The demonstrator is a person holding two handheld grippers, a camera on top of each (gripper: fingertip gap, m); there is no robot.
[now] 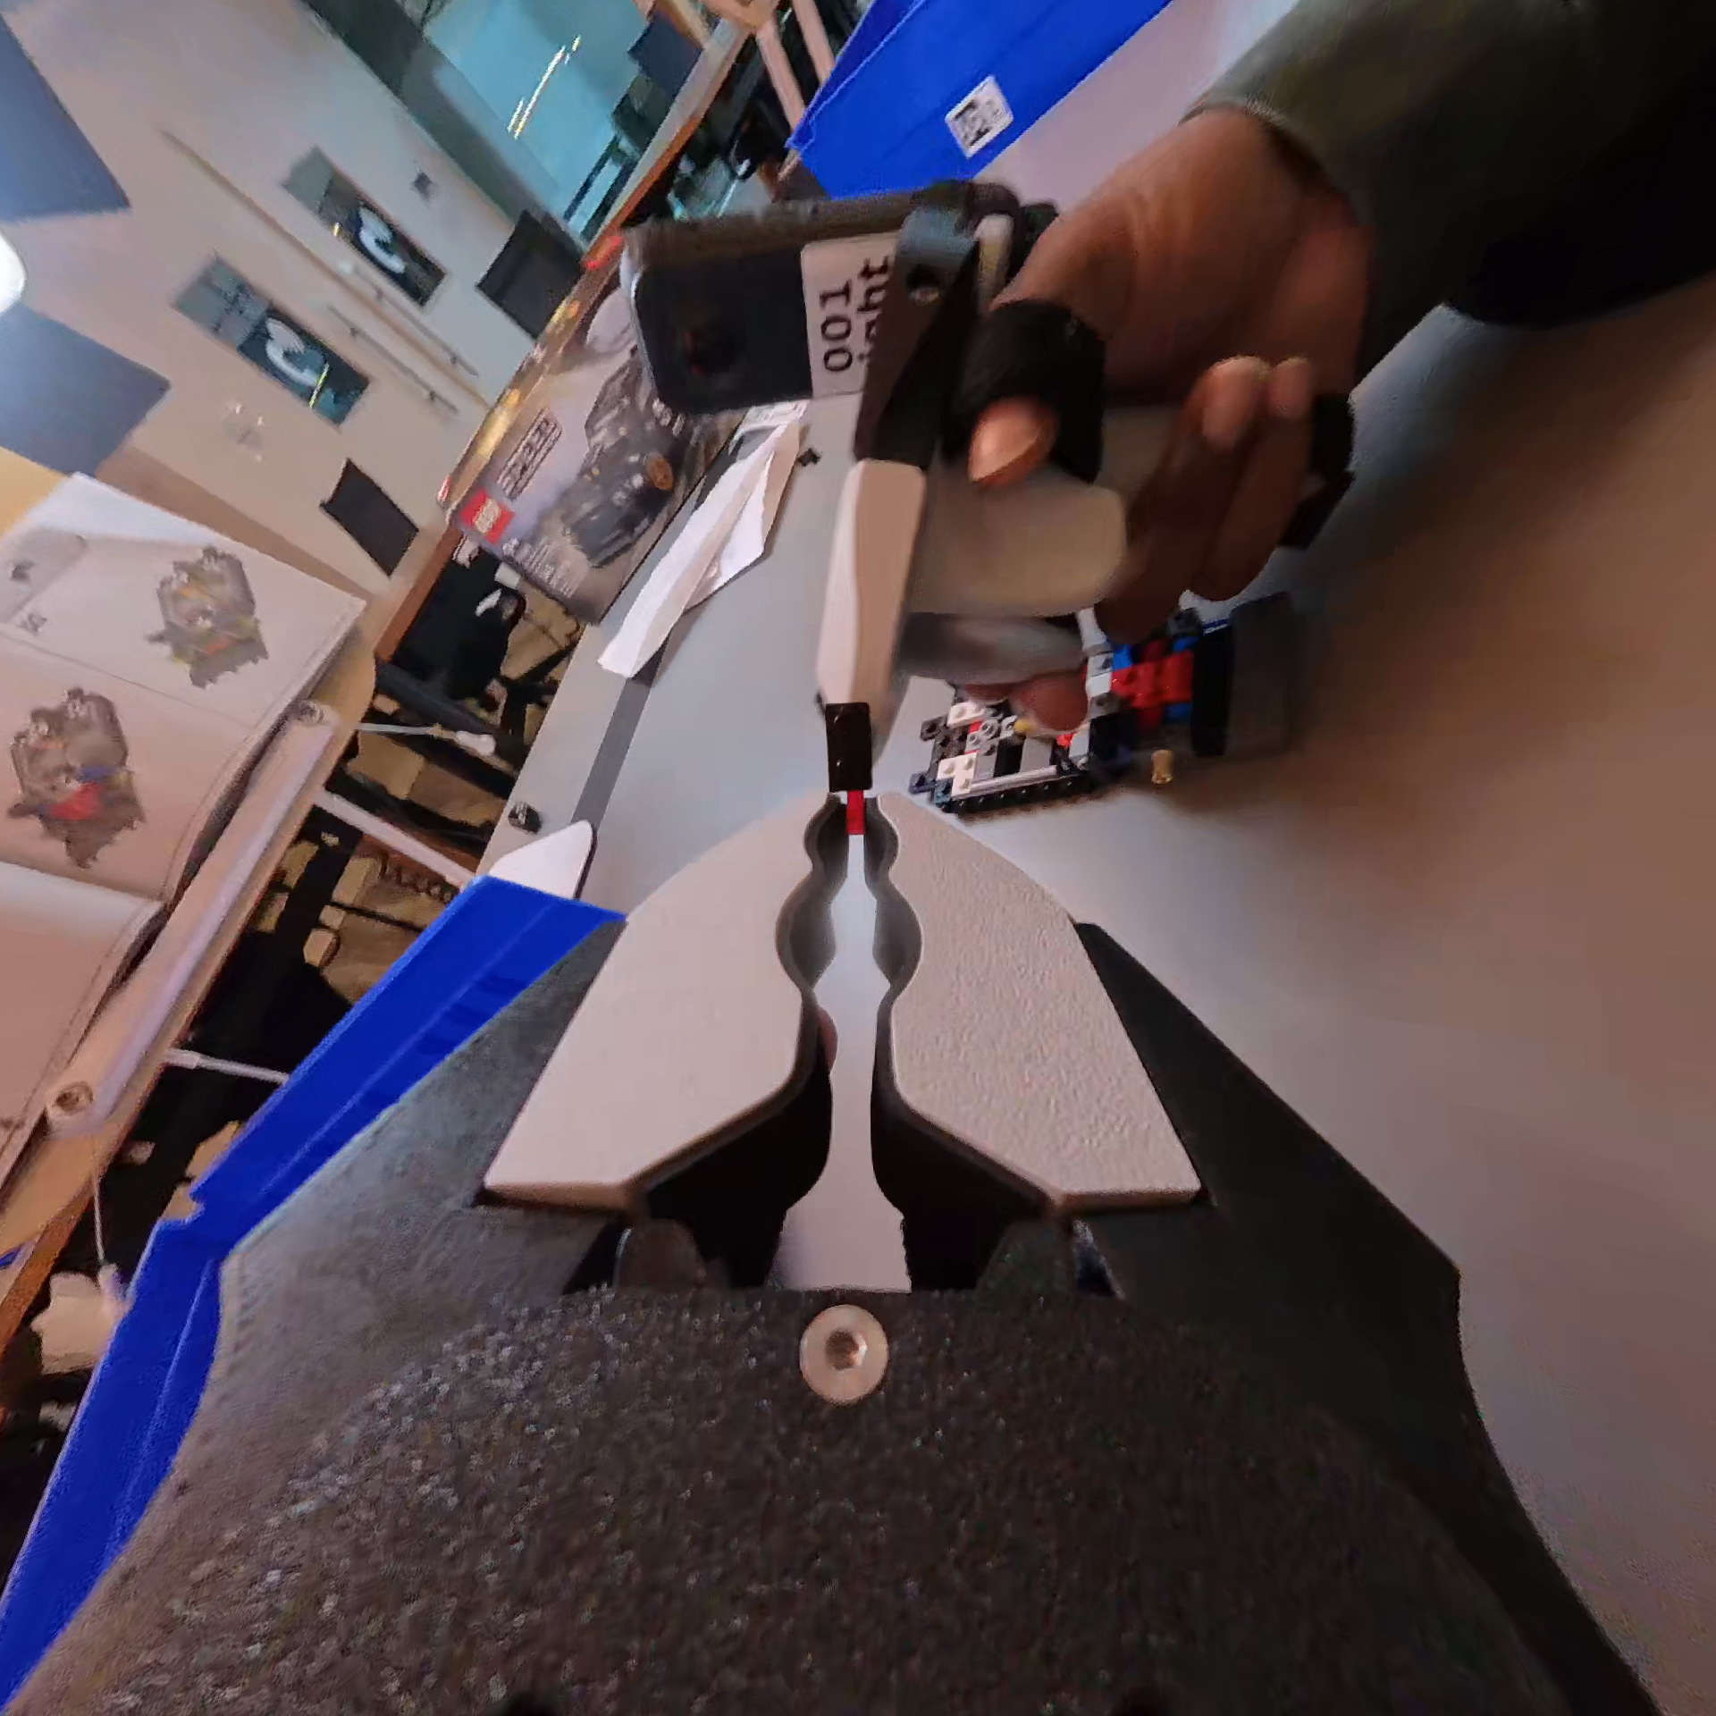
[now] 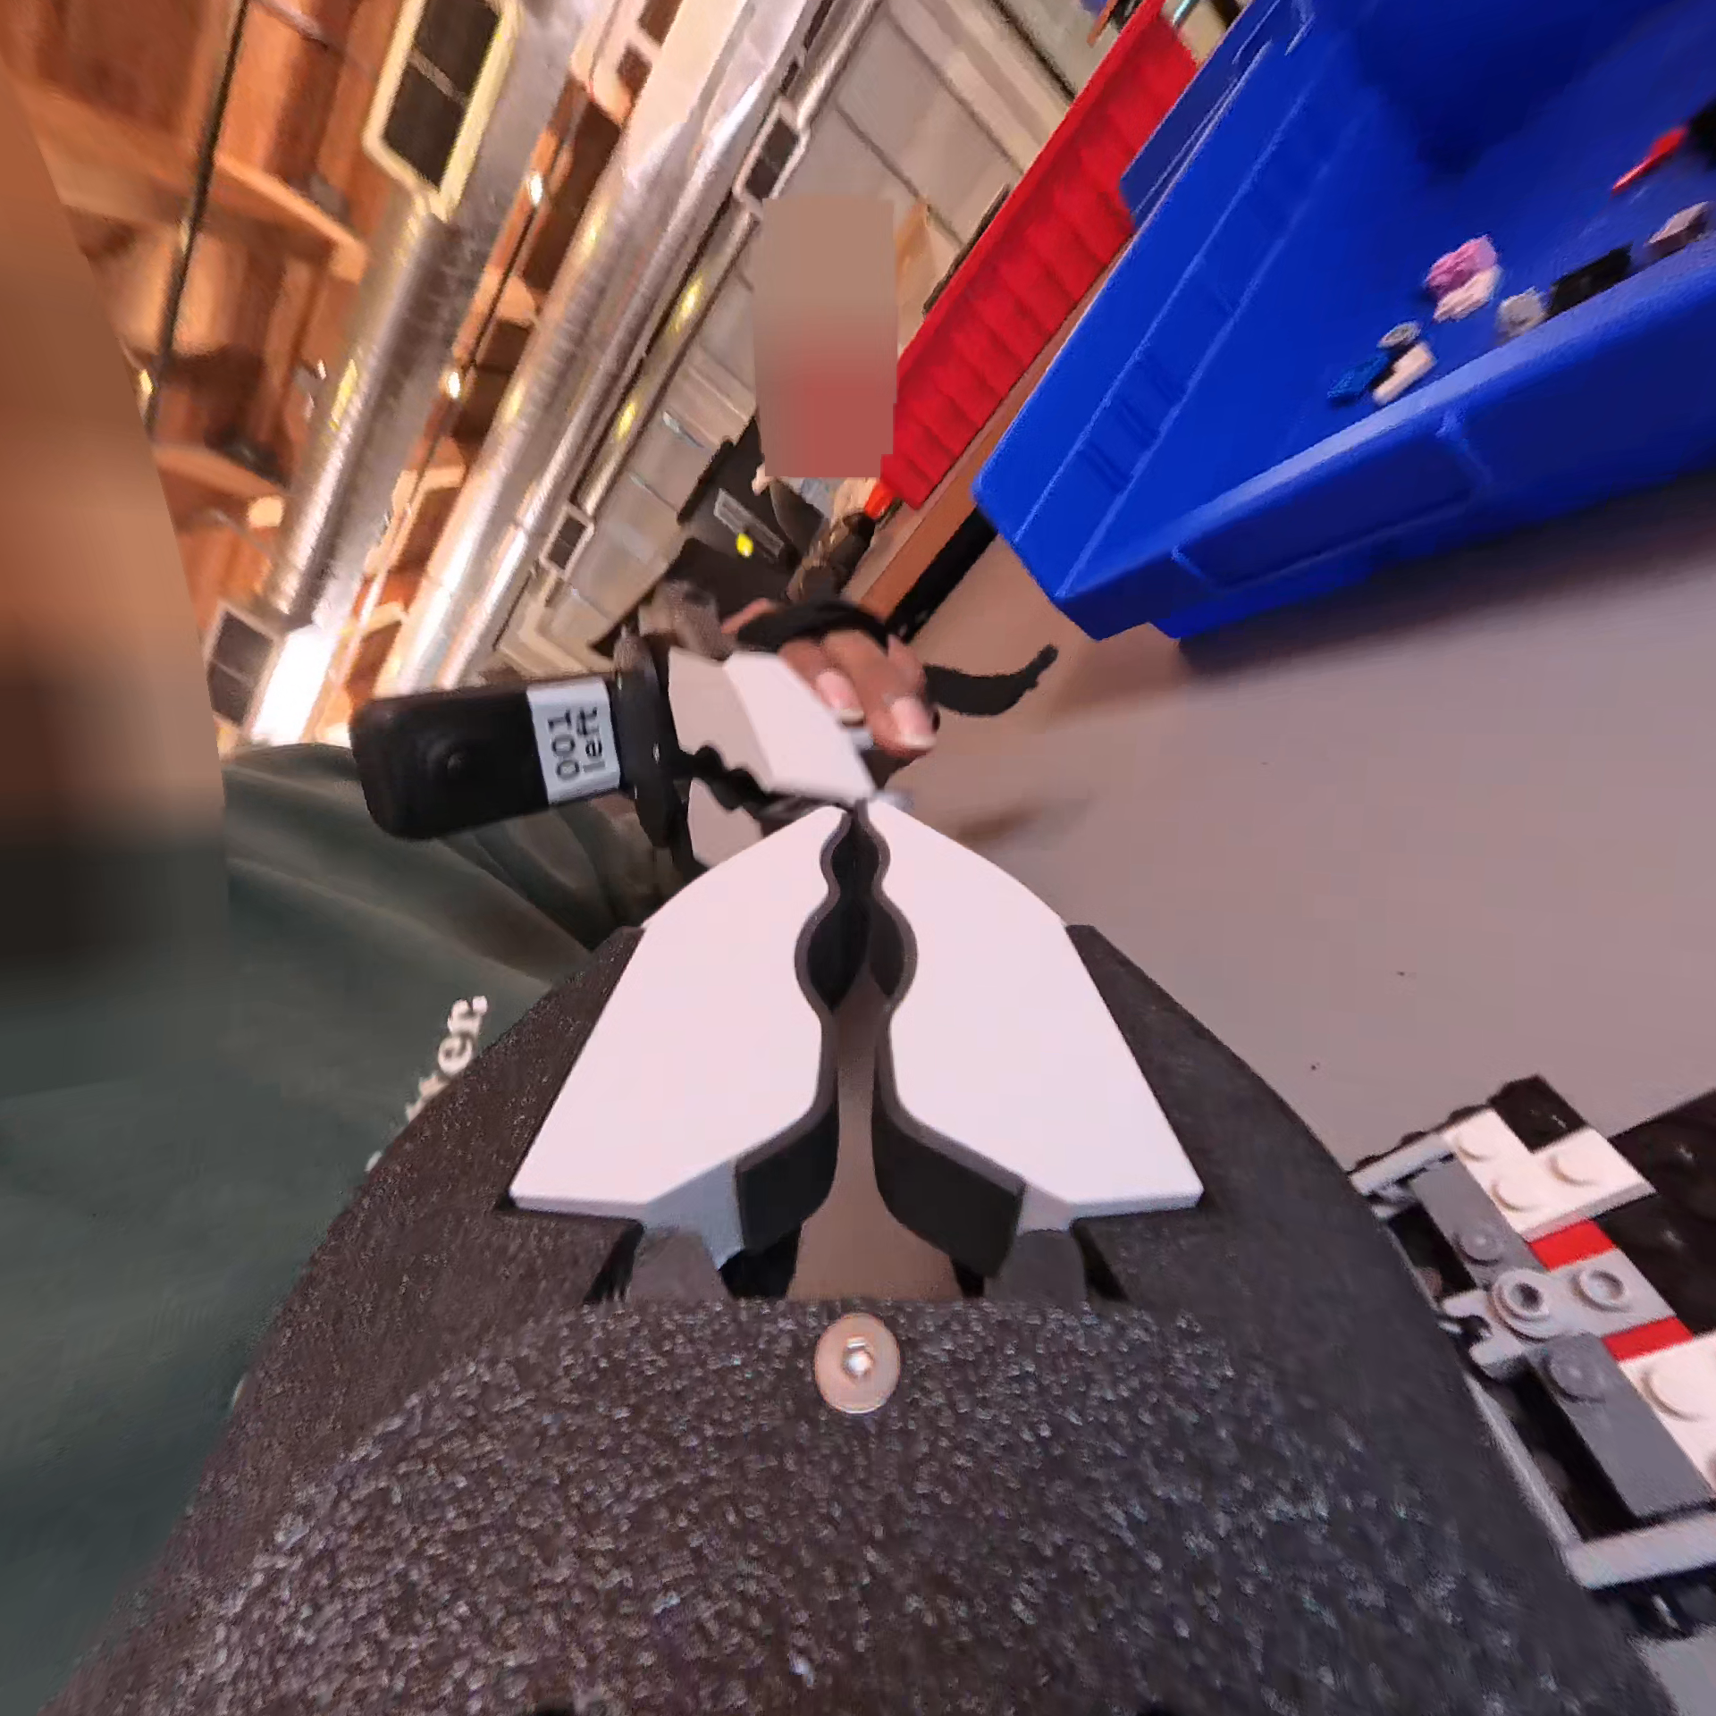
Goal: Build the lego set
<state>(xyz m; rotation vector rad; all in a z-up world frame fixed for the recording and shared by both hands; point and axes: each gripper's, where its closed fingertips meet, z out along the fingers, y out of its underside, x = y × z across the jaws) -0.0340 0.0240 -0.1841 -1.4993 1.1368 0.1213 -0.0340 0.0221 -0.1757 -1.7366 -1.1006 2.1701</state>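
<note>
- Left tool (image 1: 855, 817): fingers nearly closed, pinching small red piece (image 1: 855, 811) at the tips; black piece (image 1: 847, 748) sits on its far end.
- Right tool (image 2: 859, 810): fingers almost together; tips meet the left tool's; grip on anything cannot be told.
- Brick model (image 1: 1105, 720) lies on grey worktop (image 1: 1393, 929), at 2 o'clock from left tool tips.
- Blue bin (image 2: 1300, 418) at 1 o'clock in right view, loose pieces inside.

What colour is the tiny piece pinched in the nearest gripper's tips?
Red, best seen in the left wrist view.
</note>
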